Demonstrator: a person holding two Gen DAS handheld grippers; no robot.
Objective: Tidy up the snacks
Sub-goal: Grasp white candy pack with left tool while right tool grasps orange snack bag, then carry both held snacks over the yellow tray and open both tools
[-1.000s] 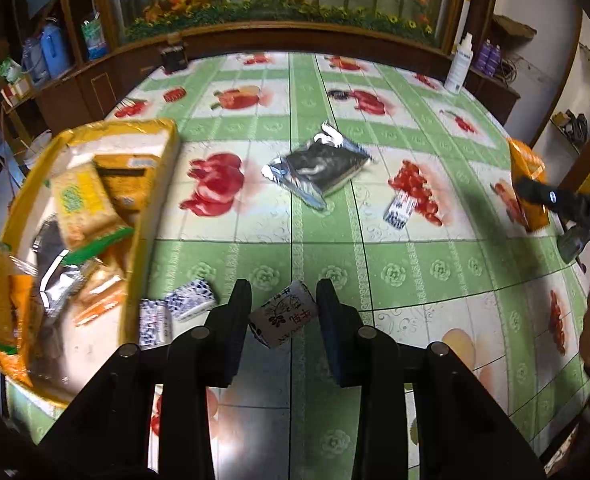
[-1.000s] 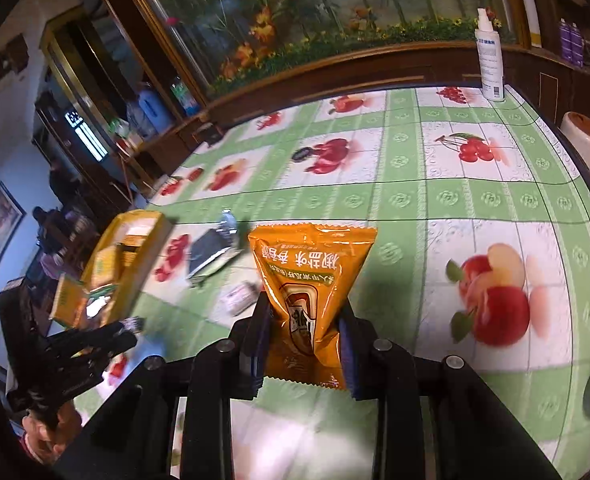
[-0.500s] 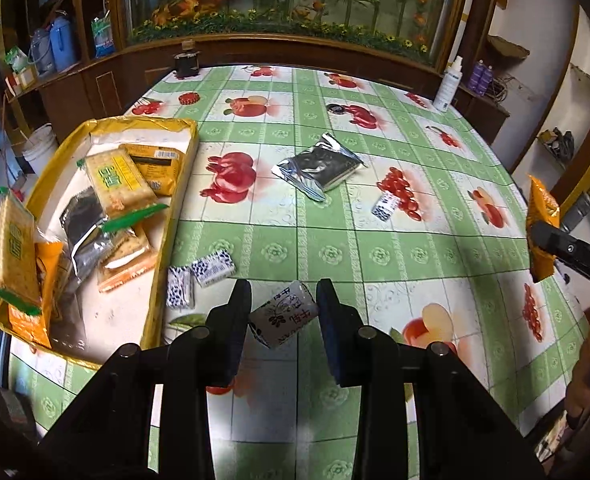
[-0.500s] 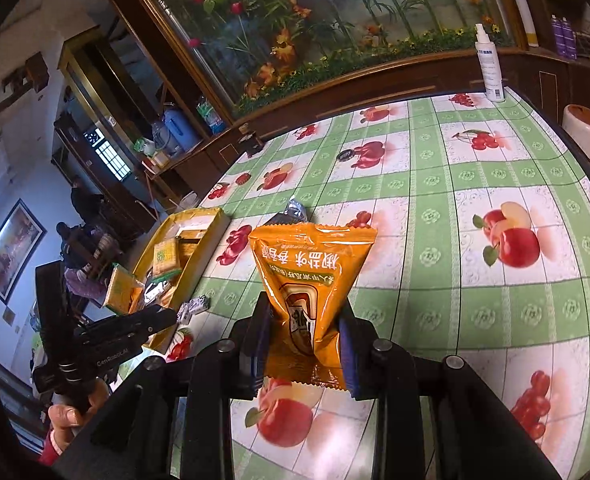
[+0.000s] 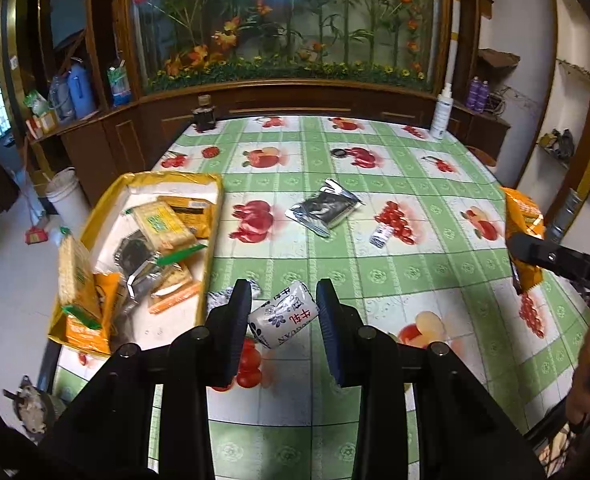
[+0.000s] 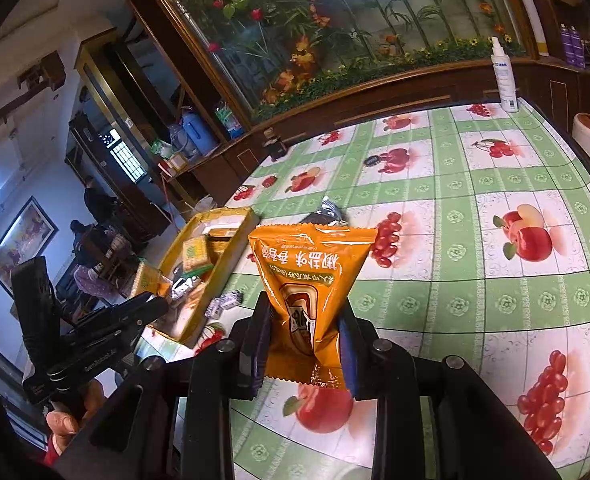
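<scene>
Above the worktop (image 5: 415, 280), left gripper (image 5: 283, 314) pinches a white packet (image 5: 283, 314), right gripper (image 6: 305, 336) an orange bag (image 6: 311, 272); yellow tray (image 5: 211, 216) and silver pouch (image 5: 323, 208) lie ahead.

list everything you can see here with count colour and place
tray: one, yellow, left side of table, holding cracker and foil packs
small packets: two, white and blue, beside tray
foil pack: one, black and silver, table centre
small sachet: one, white and blue, right of foil pack
spray bottle: one, white, far right table edge
white packet: one, in left gripper
orange bag: one, in right gripper
table: one, green fruit-print cloth
</scene>
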